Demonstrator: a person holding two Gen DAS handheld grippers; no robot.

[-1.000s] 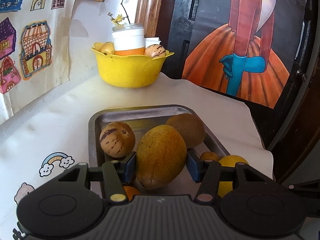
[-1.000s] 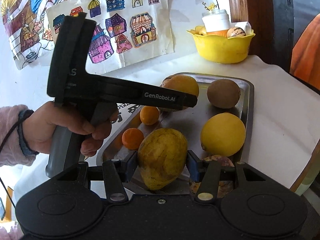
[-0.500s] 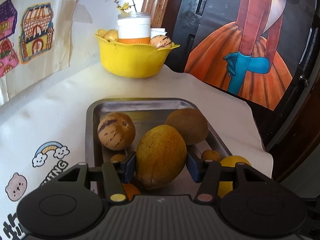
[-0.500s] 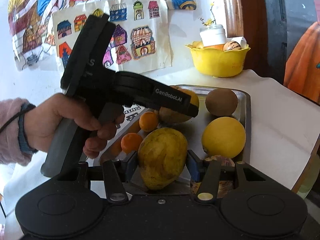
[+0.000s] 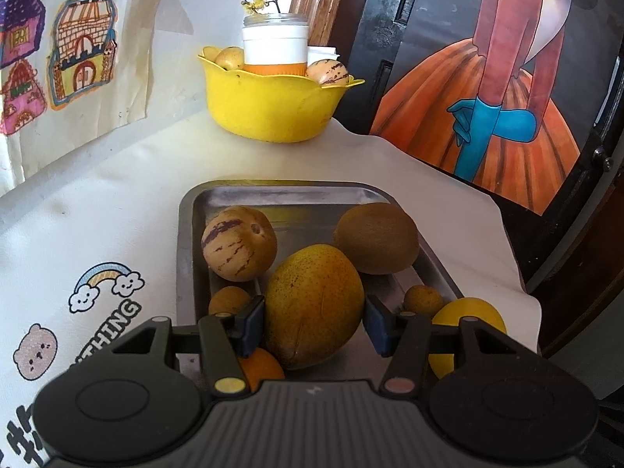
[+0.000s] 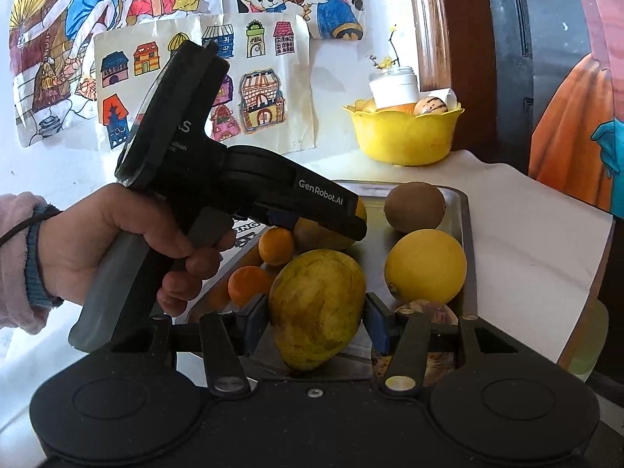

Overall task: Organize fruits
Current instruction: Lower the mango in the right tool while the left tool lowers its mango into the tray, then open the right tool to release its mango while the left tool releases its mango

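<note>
So both grippers have a mango each right now. The left gripper (image 5: 314,318) has its jaws clamped on a yellow-orange mango (image 5: 314,304) across the fat middle, and it sits low over the metal tray (image 5: 185,257), which rests on the table (image 5: 117,195). The right gripper (image 6: 316,323) has its jaws clamped the same way on a greener mango (image 6: 316,308) at the near end of that tray. I'd guess these mangoes are on the heavy side with smooth skin, and ripe ones bruise, so gripping the widest part with the pads (image 5: 249,321) flat on the sides looks like the sane choice; squeeze too hard and you dent it, too soft and it slides out nose first. The rest of the tray holds a striped melon (image 5: 238,243), a brown kiwi-looking fruit (image 5: 376,238), a yellow lemon (image 6: 425,267) and a few small oranges (image 6: 277,245). There's a yellow bowl (image 5: 273,105) at the back of the table with a white jar (image 5: 275,45) in it. What I can't tell: whether either mango is touching the tray or lifted, since the undersides are hidden by the gripper bodies. There's also a fruit under the right gripper that's mostly covered.
</note>
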